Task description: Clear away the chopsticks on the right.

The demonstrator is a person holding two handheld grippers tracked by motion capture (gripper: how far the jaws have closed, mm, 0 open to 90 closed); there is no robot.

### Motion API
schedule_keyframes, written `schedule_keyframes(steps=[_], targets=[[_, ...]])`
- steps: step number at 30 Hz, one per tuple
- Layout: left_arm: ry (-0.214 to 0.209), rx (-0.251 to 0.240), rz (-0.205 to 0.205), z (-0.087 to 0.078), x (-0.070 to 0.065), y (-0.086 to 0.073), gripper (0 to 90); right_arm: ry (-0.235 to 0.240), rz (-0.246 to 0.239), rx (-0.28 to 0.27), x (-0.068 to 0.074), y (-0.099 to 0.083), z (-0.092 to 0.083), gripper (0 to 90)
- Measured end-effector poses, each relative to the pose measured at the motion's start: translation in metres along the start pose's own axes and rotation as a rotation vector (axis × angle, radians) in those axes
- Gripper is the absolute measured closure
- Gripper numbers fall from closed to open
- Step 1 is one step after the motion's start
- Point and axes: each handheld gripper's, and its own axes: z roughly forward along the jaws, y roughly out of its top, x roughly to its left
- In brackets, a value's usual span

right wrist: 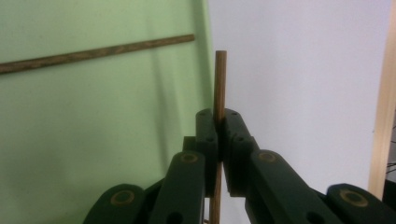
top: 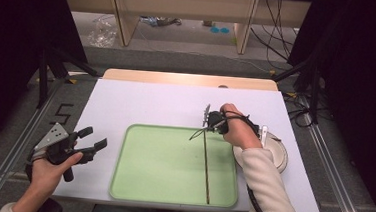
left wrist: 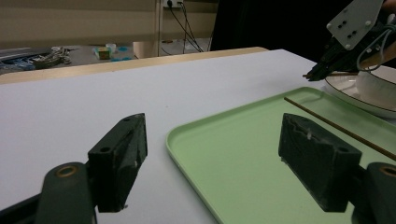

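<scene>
- Thin brown wooden chopstick (right wrist: 220, 79) pinched between the right gripper (right wrist: 218, 122) jaws, near one end, over the far right edge of the pale green plastic tray (top: 140, 183).
- Second matching chopstick (top: 205, 167) lies flat in the tray.
- Looks light, stiff, smooth; likely to pivot or slip in the pads, so a mid-length grip seems safer.
- Left gripper (top: 93, 142) spread wide, empty, left of tray.
- White round plate (top: 279, 151) sits right of tray on the white table (top: 151, 103).

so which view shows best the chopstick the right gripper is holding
The right gripper view: the held chopstick stands clamped between the right gripper jaws, tip clear. The left gripper view shows a short brown length far off; in the high view the hand hides it.
</scene>
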Motion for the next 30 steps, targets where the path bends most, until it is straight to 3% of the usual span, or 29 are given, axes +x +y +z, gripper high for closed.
schedule_keyframes(steps=[3, 6, 10, 12, 20, 25, 30], targets=[[0.0, 0.003, 0.001, 0.0, 0.0, 0.0, 23.8, -0.004, 0.016, -0.019, -0.002, 0.0, -0.006, 87.4], [0.001, 0.002, 0.001, 0.0, 0.0, 0.0, 23.8, -0.042, -0.005, -0.056, -0.007, -0.001, -0.013, 87.4], [0.002, 0.004, 0.002, 0.0, 0.0, 0.0, 23.8, -0.084, 0.085, -0.132, -0.011, -0.002, -0.027, 87.4], [0.001, 0.004, 0.002, 0.0, 0.0, 0.0, 23.8, -0.1, 0.156, -0.172, -0.013, -0.003, -0.034, 87.5], [0.003, 0.003, 0.002, 0.0, 0.0, 0.0, 23.8, -0.167, 0.238, -0.28, -0.017, -0.003, -0.059, 87.5], [0.003, 0.0, 0.003, 0.0, 0.0, 0.0, 23.8, -0.185, 0.309, -0.354, -0.018, -0.002, -0.07, 87.6], [0.004, 0.003, 0.003, 0.0, 0.0, 0.0, 23.8, -0.173, 0.375, -0.42, -0.02, -0.004, -0.079, 87.6]])
